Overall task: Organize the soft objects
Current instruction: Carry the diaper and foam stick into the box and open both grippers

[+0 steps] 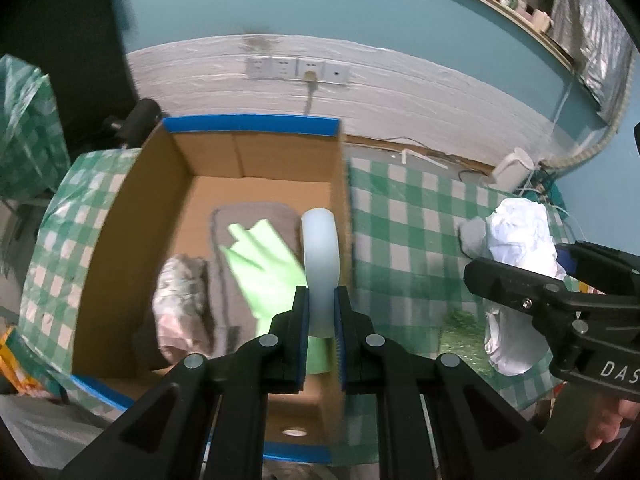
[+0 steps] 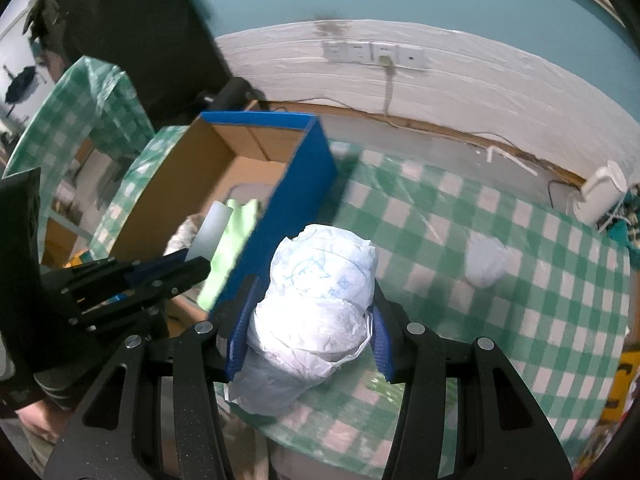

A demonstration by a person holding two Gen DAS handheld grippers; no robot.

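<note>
My left gripper clamps translucent pad over box; release low. Right gripper pinches white bundle.

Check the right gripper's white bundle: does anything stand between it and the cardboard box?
Yes. The box's blue right wall rises between the white bundle, clamped in the right gripper, and the box interior. The left gripper, holding a translucent piece, also sits over the opening.

The box sits on the table; a glove lies inside it; a small bundle rests at three o'clock of the box.
</note>
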